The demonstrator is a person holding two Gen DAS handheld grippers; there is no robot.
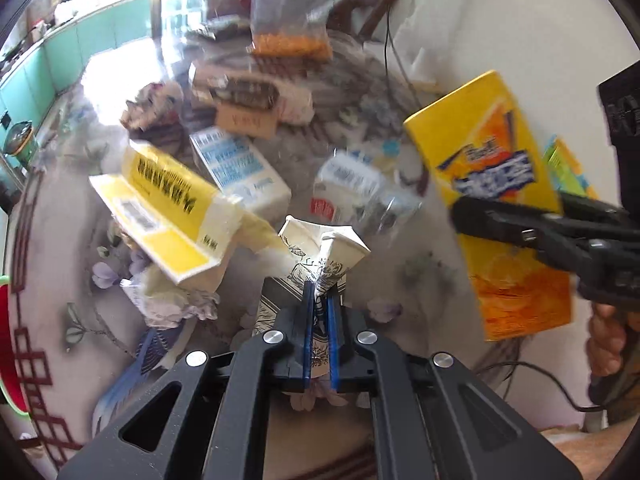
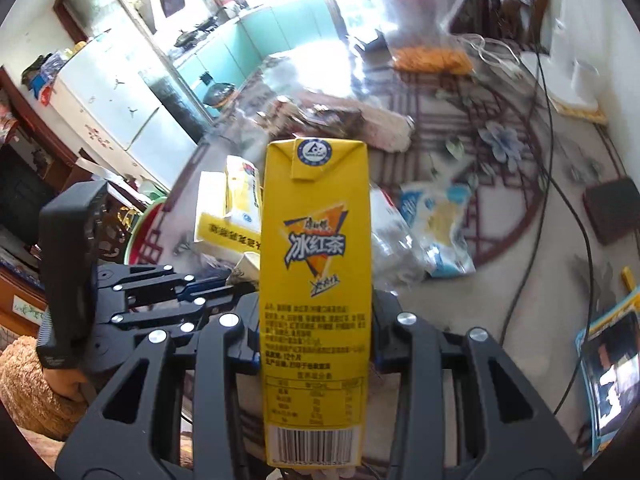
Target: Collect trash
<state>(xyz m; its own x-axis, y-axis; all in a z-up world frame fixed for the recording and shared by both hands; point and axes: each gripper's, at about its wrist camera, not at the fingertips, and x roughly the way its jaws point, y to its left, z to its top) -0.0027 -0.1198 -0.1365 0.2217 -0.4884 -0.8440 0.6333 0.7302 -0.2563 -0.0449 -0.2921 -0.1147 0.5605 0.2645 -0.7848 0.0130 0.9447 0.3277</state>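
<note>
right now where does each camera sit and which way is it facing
Left wrist: on the left claw, looking down at the littered table; its claw is shut on a crushed paper cup; the right claw and a hand show.
Right wrist: on the right claw, looking down across the table; it is shut on the yellow carton; the left claw shows.
Shared: carton, cup, both claws.

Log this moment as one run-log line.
left gripper: shut on crumpled paper cup | right gripper: shut on yellow tea carton | table: more cartons remain
</note>
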